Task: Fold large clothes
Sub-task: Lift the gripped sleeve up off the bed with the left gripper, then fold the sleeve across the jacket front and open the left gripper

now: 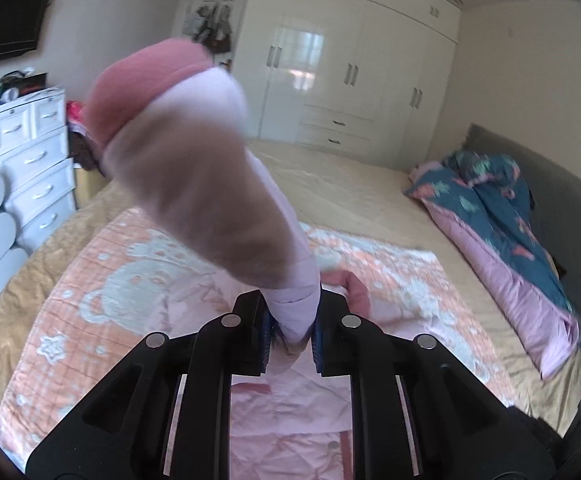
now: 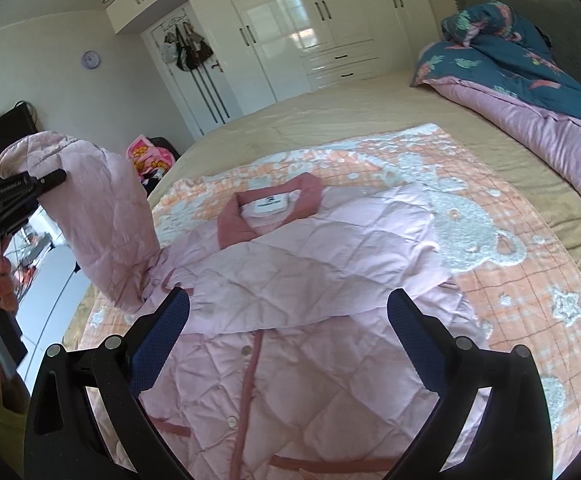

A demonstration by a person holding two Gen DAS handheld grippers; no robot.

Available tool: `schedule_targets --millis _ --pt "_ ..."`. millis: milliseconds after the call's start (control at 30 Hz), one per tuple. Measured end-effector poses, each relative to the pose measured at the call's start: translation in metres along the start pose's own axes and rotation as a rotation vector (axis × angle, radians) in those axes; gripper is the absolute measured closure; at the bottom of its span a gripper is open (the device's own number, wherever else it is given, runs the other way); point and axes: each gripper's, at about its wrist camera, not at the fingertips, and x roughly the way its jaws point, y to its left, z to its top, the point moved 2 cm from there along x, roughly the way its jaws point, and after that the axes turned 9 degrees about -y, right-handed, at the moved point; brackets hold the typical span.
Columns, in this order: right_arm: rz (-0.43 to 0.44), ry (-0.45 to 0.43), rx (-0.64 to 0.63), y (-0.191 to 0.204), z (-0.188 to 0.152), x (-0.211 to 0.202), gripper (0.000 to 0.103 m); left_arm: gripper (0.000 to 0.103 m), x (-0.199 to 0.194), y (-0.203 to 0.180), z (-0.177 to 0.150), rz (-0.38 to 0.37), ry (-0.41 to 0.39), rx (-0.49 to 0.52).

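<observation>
A pale pink quilted jacket (image 2: 310, 264) with a darker pink collar (image 2: 266, 216) lies front up on an orange and white blanket (image 2: 510, 292). My left gripper (image 1: 292, 312) is shut on one sleeve (image 1: 194, 168). The sleeve rises blurred in front of the camera, with its dark pink cuff (image 1: 142, 80) at the top. In the right wrist view that gripper (image 2: 46, 178) holds the raised sleeve (image 2: 98, 216) off the jacket's left side. My right gripper (image 2: 290, 304) hovers open over the jacket's chest, with nothing between its fingers.
A blue floral duvet (image 2: 530, 80) with a pink lining is bunched along the right side of the bed. White wardrobes (image 2: 290, 20) stand behind the bed and white drawers (image 1: 30, 152) to its left. A person's hand (image 2: 2, 280) grips the left tool's handle.
</observation>
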Motion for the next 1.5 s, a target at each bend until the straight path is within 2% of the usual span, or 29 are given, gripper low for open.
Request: schedule_targets --millis 233,567,1133,1233,1300,1367,1500 --pt "-0.04 -0.004 0.05 -0.032 0.0 -0.002 0.004 0.094 0.024 -0.04 -0.038 -0.049 0.077 0.068" --pt "-0.095 0.005 0.132 -0.075 -0.006 0.0 0.004 0.094 0.047 -0.078 -0.085 -0.081 0.162 0.162" --pt "-0.145 0.022 0.201 -0.112 -0.015 0.006 0.004 0.092 0.079 -0.11 -0.166 -0.099 0.301 0.295" --pt "-0.148 0.025 0.205 -0.114 -0.016 0.007 0.004 0.086 0.081 -0.117 -0.176 -0.107 0.31 0.336" --pt "-0.152 0.024 0.209 -0.116 -0.016 0.006 0.004 0.077 0.08 -0.12 -0.182 -0.122 0.313 0.362" --pt "-0.158 0.022 0.212 -0.119 -0.015 0.006 0.004 0.055 0.081 -0.123 -0.186 -0.144 0.332 0.368" --pt "-0.163 0.019 0.219 -0.121 -0.015 0.004 0.004 0.046 0.075 -0.129 -0.195 -0.155 0.361 0.413"
